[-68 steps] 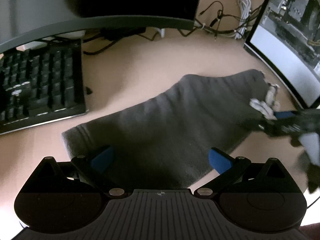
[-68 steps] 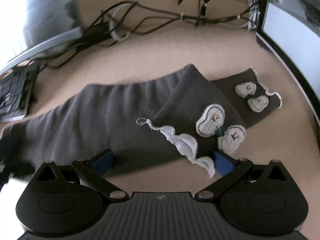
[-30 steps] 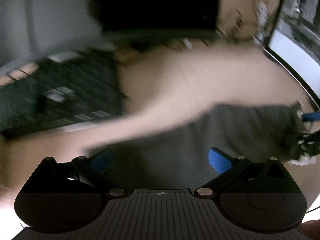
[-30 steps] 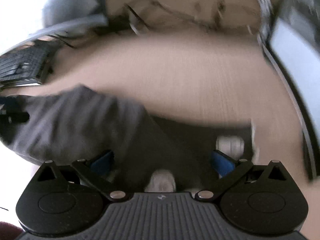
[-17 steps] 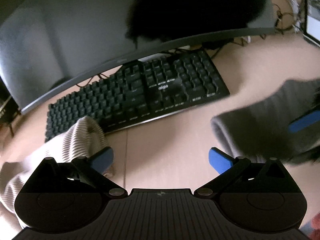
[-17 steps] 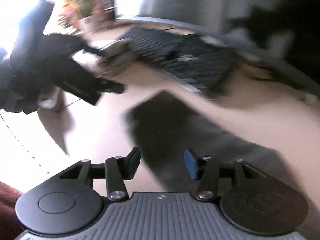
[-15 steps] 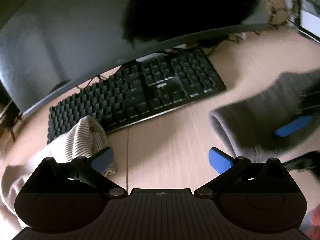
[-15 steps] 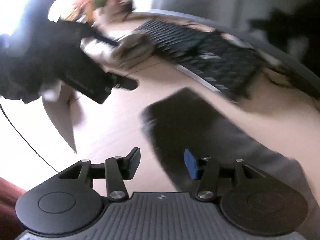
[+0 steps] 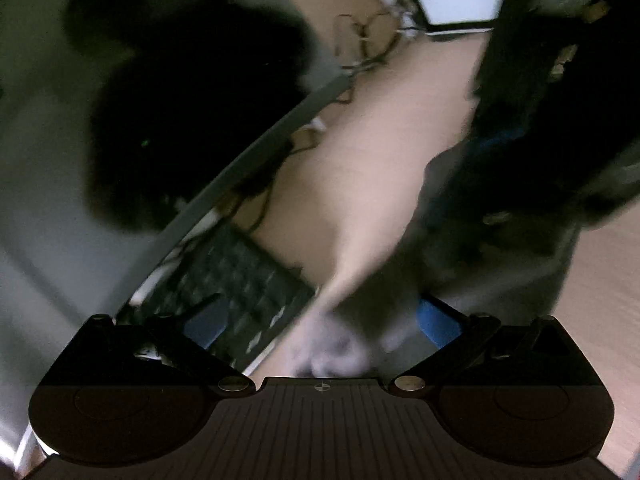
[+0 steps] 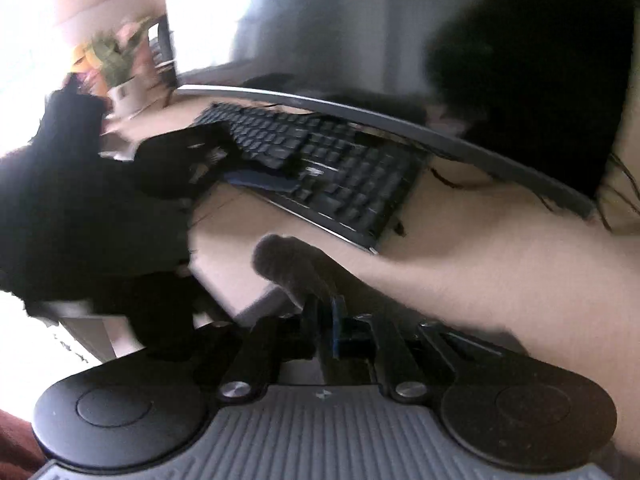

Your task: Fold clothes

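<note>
Closing | right tongs (image 10: 326,320) now pinch grey garment (image 10: 288,264) | left tongs (image 9: 320,320) spread

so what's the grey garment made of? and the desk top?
Grey garment: looks like soft knit or fleece, matte with a fuzzy rounded fold edge; blur leaves the weave unclear. Desk: pale wood-look surface, probably laminate, smooth and low sheen.

light: dim left view, blown-out white glare left of the black keyboard (image 10: 320,168) | blur: heavy motion smear | edges: fisheye-bent
</note>
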{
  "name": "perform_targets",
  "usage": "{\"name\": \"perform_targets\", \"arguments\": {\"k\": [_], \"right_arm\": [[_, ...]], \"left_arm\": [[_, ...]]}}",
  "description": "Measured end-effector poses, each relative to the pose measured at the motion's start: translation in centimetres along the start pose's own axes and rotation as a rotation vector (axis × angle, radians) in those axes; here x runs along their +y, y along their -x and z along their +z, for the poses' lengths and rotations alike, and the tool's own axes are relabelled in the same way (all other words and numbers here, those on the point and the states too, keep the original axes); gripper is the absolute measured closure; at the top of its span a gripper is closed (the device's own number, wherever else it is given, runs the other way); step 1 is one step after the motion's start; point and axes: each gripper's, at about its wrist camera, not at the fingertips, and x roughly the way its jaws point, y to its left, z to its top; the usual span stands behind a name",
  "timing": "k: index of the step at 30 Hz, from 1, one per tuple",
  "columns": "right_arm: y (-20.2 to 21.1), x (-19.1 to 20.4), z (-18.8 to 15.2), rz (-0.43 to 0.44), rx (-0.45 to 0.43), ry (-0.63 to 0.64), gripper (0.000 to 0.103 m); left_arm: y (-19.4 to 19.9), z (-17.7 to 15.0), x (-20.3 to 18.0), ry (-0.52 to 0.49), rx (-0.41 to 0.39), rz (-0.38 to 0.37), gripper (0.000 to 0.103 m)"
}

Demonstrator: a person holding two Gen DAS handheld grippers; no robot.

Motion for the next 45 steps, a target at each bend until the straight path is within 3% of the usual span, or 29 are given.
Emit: {"name": "perform_targets", "arguments": {"k": [1, 2, 3, 6, 9, 13, 17, 18, 20, 23, 24, 26, 28, 29, 31, 33, 36, 38, 39, 41, 44, 45], "right_arm": [[0.7, -0.7, -0.9, -0.061, 0.009, -0.016, 0.076], [1.4, -1.5, -1.9, -0.122, 0.019, -0.033, 0.046], [2.1, -2.2, -2.8, -0.183, 0.028, -0.049, 0.026], [4.2, -4.4, -5.7, -0.366, 0.056, -0.098, 0.019], [5.9, -6.3, -8.2, -0.518, 0.081, -0.138, 0.017], [5.6, -6.8, -9.7, -0.503, 0.099, -0.126, 0.017], [2.1, -6.8, -9.5, -0.459, 0.096, 0.007, 0.018], [1.3, -7.1, -9.1, -0.454, 0.095, 0.036, 0.028], [1.2, -8.0, -7.8, -0.438, 0.108, 0.035, 0.071], [3.2, -12.7, -3.9, -0.334, 0.077, -0.17, 0.08], [4.1, -14.9, -2.0, -0.356, 0.041, -0.218, 0.08], [5.7, -18.9, 2.2, -0.545, -0.064, -0.245, 0.075], [7.2, -21.8, 5.5, -0.704, -0.173, -0.275, 0.057], [8.2, -22.1, 6.4, -0.717, -0.23, -0.298, 0.046], [9.6, -21.7, 7.2, -0.691, -0.298, -0.291, 0.037], [9.8, -19.8, 6.8, -0.645, -0.292, -0.259, 0.034], [8.4, -16.9, 5.0, -0.439, -0.207, -0.25, 0.034], [7.2, -15.0, 3.9, -0.308, -0.145, -0.241, 0.034], [6.3, -14.0, 3.2, -0.275, -0.114, -0.231, 0.034], [4.4, -13.1, 1.8, -0.238, -0.059, -0.234, 0.034], [2.1, -14.8, -0.4, -0.219, -0.004, -0.282, 0.036], [1.9, -14.9, -0.7, -0.217, 0.02, -0.272, 0.036]], "left_arm": [[-0.6, 0.4, -0.2, -0.025, 0.001, -0.019, 0.03], [-0.7, 0.5, -0.2, -0.01, 0.011, -0.048, 0.051], [-0.9, 0.6, -0.1, 0.004, 0.022, -0.078, 0.054], [-0.9, 0.5, 0.6, 0.103, 0.025, -0.102, 0.064], [-0.6, 0.3, 1.5, 0.236, 0.034, -0.131, 0.068], [-1.2, 0.9, 2.8, 0.299, 0.047, -0.147, 0.068], [-1.2, 1.4, 2.5, 0.304, 0.064, -0.128, 0.069], [-1.0, 1.5, 2.4, 0.305, 0.067, -0.12, 0.069], [-0.5, 1.6, 2.6, 0.314, 0.069, -0.115, 0.073], [0.0, 1.9, 4.5, 0.392, 0.05, -0.166, 0.073], [0.0, 2.4, 5.4, 0.419, 0.034, -0.155, 0.07], [-0.8, 3.3, 8.3, 0.539, 0.037, -0.061, 0.056], [-1.5, 3.4, 11.4, 0.687, 0.054, 0.043, 0.037], [-1.7, 3.2, 12.9, 0.775, 0.071, 0.1, 0.028], [-1.4, 2.4, 14.3, 0.874, 0.09, 0.22, 0.032], [-0.6, 2.3, 13.7, 0.872, 0.084, 0.236, 0.031], [0.0, 3.1, 9.8, 0.807, 0.082, 0.096, 0.025], [-0.5, 4.0, 6.2, 0.731, 0.097, -0.025, 0.014], [-1.1, 4.4, 4.4, 0.691, 0.11, -0.083, 0.013], [-2.9, 4.7, 1.3, 0.645, 0.159, -0.125, 0.012], [-6.4, 4.1, -0.7, 0.687, 0.291, -0.155, 0.019], [-5.9, 4.1, -1.1, 0.68, 0.298, -0.165, 0.019]]}}
